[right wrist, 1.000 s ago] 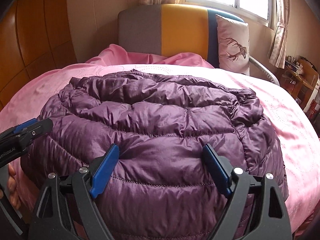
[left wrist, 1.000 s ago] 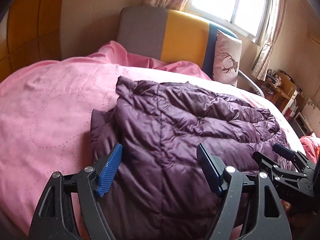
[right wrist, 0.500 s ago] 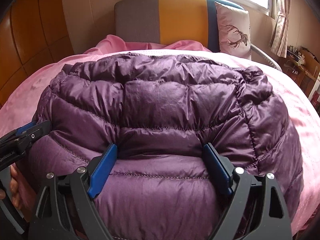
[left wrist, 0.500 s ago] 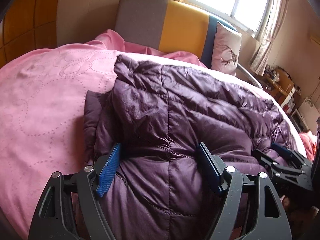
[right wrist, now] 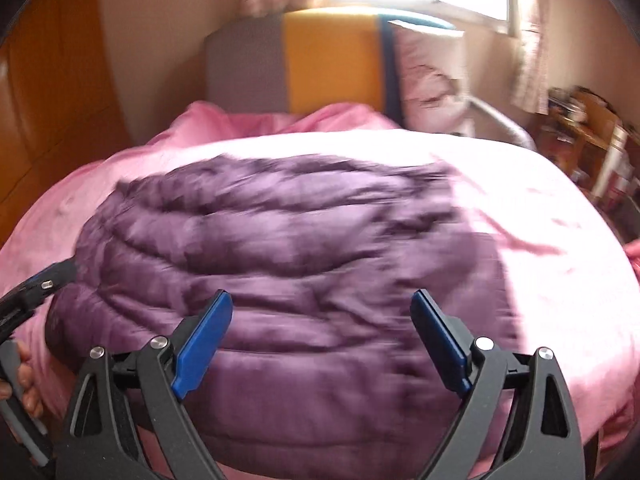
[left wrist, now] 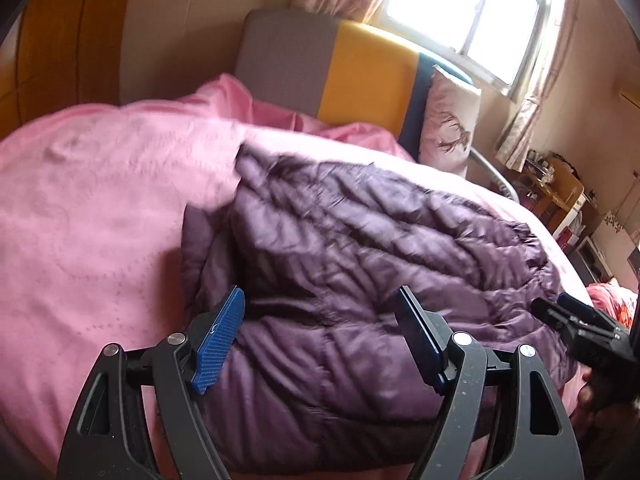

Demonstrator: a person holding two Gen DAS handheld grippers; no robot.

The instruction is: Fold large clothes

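Observation:
A purple quilted down jacket (left wrist: 372, 248) lies folded in a puffy bundle on the pink bed cover (left wrist: 100, 200); it also shows in the right wrist view (right wrist: 280, 248). My left gripper (left wrist: 320, 336) is open and empty, just above the jacket's near left edge. My right gripper (right wrist: 322, 336) is open and empty, above the jacket's near edge. The right gripper also shows at the right edge of the left wrist view (left wrist: 580, 324). The left gripper shows at the left edge of the right wrist view (right wrist: 36, 292). Both views are blurred by motion.
A grey, yellow and blue headboard (left wrist: 352, 72) stands at the far end of the bed, with a deer-print pillow (left wrist: 452, 120) against it. A cluttered wooden table (left wrist: 556, 184) is at the right under the window. Wooden wall panels (left wrist: 52, 48) line the left.
Both grippers have pulled back and risen from the jacket, staying open. The jacket has sunk flatter on the bed and looks smaller in both views.

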